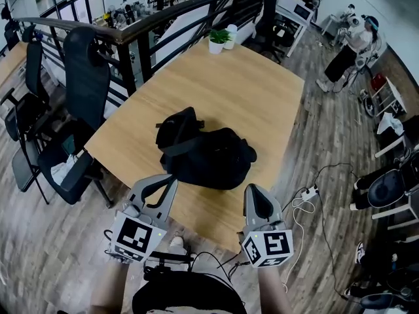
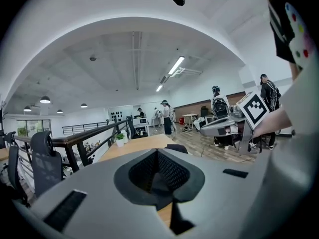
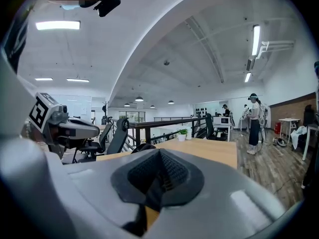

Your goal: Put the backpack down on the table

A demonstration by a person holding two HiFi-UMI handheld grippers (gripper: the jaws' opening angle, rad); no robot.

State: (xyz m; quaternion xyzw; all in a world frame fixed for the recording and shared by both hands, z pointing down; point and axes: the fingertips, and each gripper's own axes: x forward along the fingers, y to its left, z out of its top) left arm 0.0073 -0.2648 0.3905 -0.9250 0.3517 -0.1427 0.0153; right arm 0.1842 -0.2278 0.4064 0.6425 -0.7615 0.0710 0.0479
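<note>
The black backpack (image 1: 206, 152) lies on the wooden table (image 1: 255, 90), near its front edge, with nothing holding it. Both grippers hang in front of the table, just short of that edge. My left gripper (image 1: 165, 180) is shut and empty, its tip close to the backpack's near left side. The right gripper (image 1: 256, 193) is likewise shut and empty, by the backpack's near right corner. In the left gripper view the jaws (image 2: 158, 171) are closed together, and only the backpack's top (image 2: 177, 147) shows above them. The right gripper view shows closed jaws (image 3: 158, 176) and a dark hump of the backpack (image 3: 144, 146).
A small potted plant (image 1: 217, 40) and a white cup (image 1: 232, 34) stand at the table's far end. Office chairs (image 1: 85, 84) line the left side, with a dark railing (image 1: 163, 15) behind. Cables and a power strip (image 1: 308, 193) lie on the floor at right. A person (image 1: 350, 48) stands far right.
</note>
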